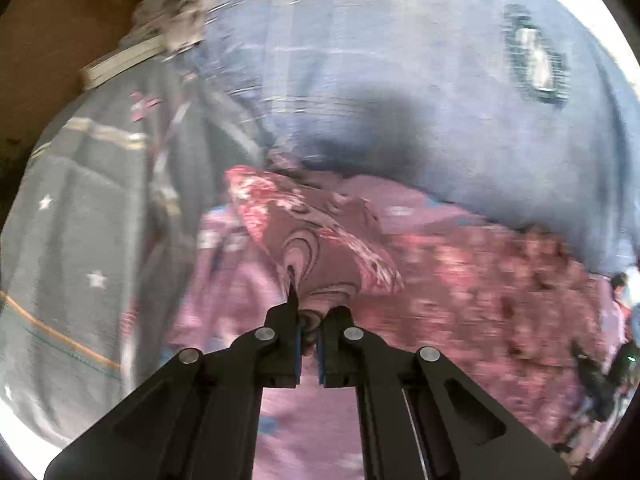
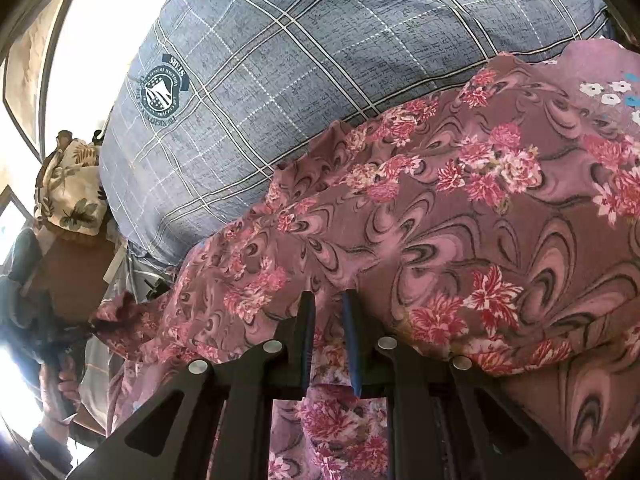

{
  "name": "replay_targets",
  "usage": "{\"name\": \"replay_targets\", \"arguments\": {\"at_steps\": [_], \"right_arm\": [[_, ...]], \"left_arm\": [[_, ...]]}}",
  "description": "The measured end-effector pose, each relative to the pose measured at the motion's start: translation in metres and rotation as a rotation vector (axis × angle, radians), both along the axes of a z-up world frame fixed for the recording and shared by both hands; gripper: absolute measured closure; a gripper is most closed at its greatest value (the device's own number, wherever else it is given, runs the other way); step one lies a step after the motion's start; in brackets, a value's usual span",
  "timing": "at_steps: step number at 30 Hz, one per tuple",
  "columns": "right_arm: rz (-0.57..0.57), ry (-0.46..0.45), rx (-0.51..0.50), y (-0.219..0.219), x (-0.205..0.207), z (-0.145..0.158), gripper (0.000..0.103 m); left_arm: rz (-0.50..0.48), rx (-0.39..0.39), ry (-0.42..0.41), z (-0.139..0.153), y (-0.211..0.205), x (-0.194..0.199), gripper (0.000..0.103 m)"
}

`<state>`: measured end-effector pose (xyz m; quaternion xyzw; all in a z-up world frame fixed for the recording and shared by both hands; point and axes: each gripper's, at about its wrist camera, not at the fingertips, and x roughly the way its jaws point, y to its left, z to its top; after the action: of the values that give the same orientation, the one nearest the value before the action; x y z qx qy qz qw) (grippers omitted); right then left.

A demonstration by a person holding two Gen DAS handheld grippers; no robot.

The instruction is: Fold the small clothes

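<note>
A blue checked sheet [image 2: 320, 60] with a round crest fills the far side, and a grey star-printed cloth [image 1: 80, 240] lies at the left in the left wrist view only. The left gripper [image 1: 310, 320] pinches a raised corner of the pink floral garment [image 1: 320, 240], jaws nearly closed on the fabric. The right gripper [image 2: 328, 312] reaches low over the same garment [image 2: 460, 220] with jaws narrowly apart and cloth between them, though a firm grip cannot be told; only this view shows a leaf-print bundle [image 2: 72, 188] at the far left.

The floral garment [image 2: 460, 216] lies over the near edge of the checked sheet [image 2: 304, 80]; a leaf-print bundle [image 2: 72, 188] sits to their left.
</note>
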<state>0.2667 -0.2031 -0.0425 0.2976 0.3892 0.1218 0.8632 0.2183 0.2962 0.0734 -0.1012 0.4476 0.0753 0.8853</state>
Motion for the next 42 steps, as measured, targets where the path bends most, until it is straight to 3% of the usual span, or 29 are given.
{"name": "replay_targets", "arguments": {"at_steps": [7, 12, 16, 21, 24, 26, 28, 29, 30, 31, 35, 36, 38, 42], "right_arm": [[0.001, -0.005, 0.018, -0.001, -0.001, 0.000, 0.087], [0.001, -0.011, 0.038, -0.004, -0.001, -0.001, 0.087], [0.002, -0.016, 0.057, -0.004, -0.002, -0.001, 0.087], [0.002, -0.022, 0.078, -0.007, -0.003, -0.003, 0.087], [0.003, -0.025, 0.091, -0.008, -0.003, -0.003, 0.087], [0.003, -0.026, 0.102, -0.010, -0.004, -0.004, 0.087], [0.003, -0.022, 0.117, -0.011, -0.004, -0.004, 0.087], [0.007, -0.012, 0.132, -0.013, -0.003, -0.004, 0.087], [0.015, 0.007, 0.155, -0.015, -0.002, -0.004, 0.086], [0.020, 0.039, 0.197, -0.020, -0.001, -0.004, 0.083], [-0.034, 0.022, 0.396, -0.035, -0.010, 0.005, 0.035], [-0.033, 0.028, 0.417, -0.032, -0.008, 0.007, 0.030], [0.006, 0.067, 0.430, -0.017, 0.001, 0.012, 0.030], [0.088, 0.161, 0.415, 0.030, 0.027, 0.011, 0.030]], "left_arm": [[-0.220, -0.103, -0.075, 0.038, -0.111, 0.011, 0.100], [-0.361, -0.204, -0.081, 0.041, -0.190, 0.034, 0.100], [-0.437, -0.292, -0.016, 0.012, -0.252, 0.055, 0.100], [-0.452, -0.410, 0.160, -0.055, -0.303, 0.074, 0.100], [-0.431, -0.426, 0.204, -0.073, -0.306, 0.067, 0.098], [-0.434, -0.476, 0.195, -0.069, -0.295, 0.057, 0.090], [-0.430, -0.550, 0.166, -0.059, -0.276, 0.041, 0.071], [-0.415, -0.593, 0.126, -0.052, -0.260, 0.031, 0.051], [-0.384, -0.614, 0.081, -0.047, -0.243, 0.021, 0.037], [-0.354, -0.618, 0.048, -0.046, -0.231, 0.014, 0.033], [-0.242, -0.701, -0.025, -0.055, -0.185, -0.003, 0.030], [-0.212, -0.743, -0.029, -0.062, -0.176, -0.003, 0.030], [-0.186, -0.800, -0.009, -0.073, -0.167, 0.000, 0.030], [-0.184, -0.832, 0.017, -0.081, -0.165, 0.008, 0.030]]}}
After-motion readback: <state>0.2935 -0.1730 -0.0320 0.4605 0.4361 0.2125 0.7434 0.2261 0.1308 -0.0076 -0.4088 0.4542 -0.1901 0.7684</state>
